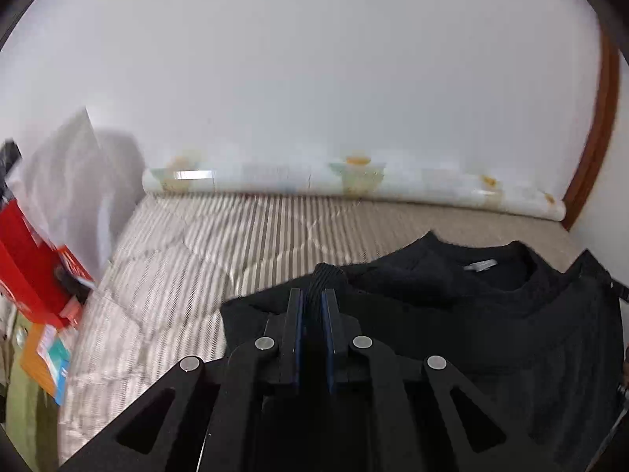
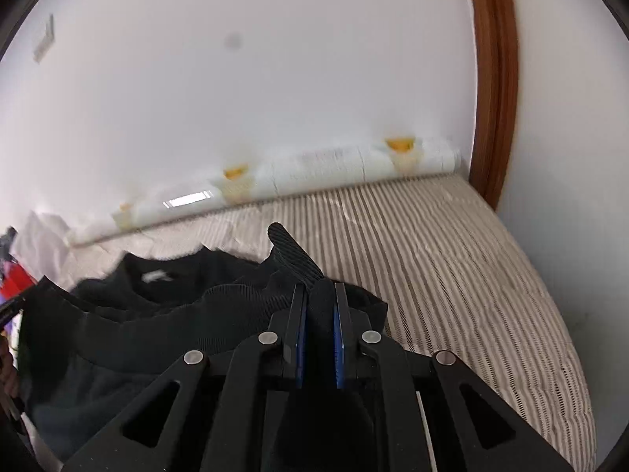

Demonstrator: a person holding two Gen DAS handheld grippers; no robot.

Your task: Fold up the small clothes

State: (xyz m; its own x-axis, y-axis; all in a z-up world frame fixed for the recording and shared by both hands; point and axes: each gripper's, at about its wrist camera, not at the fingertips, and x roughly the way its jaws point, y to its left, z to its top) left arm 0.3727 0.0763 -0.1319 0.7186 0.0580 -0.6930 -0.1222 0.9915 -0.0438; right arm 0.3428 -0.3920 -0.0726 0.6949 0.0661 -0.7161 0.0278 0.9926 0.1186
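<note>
A small black sweater (image 1: 491, 314) lies on the striped bed cover (image 1: 196, 259), its collar and grey label facing up. My left gripper (image 1: 313, 295) is shut on a ribbed black edge of the sweater at its left side and holds it lifted. In the right wrist view the same sweater (image 2: 165, 314) spreads to the left. My right gripper (image 2: 320, 295) is shut on its ribbed edge at the right side, with a ribbed flap (image 2: 293, 253) sticking up past the fingers. The fabric sags between the two grippers.
A rolled patterned sheet (image 1: 354, 181) lies along the white wall at the bed's far edge. A white pillow (image 1: 74, 181) and a red box (image 1: 27, 267) sit at the left. A brown door frame (image 2: 495, 78) stands at the right corner.
</note>
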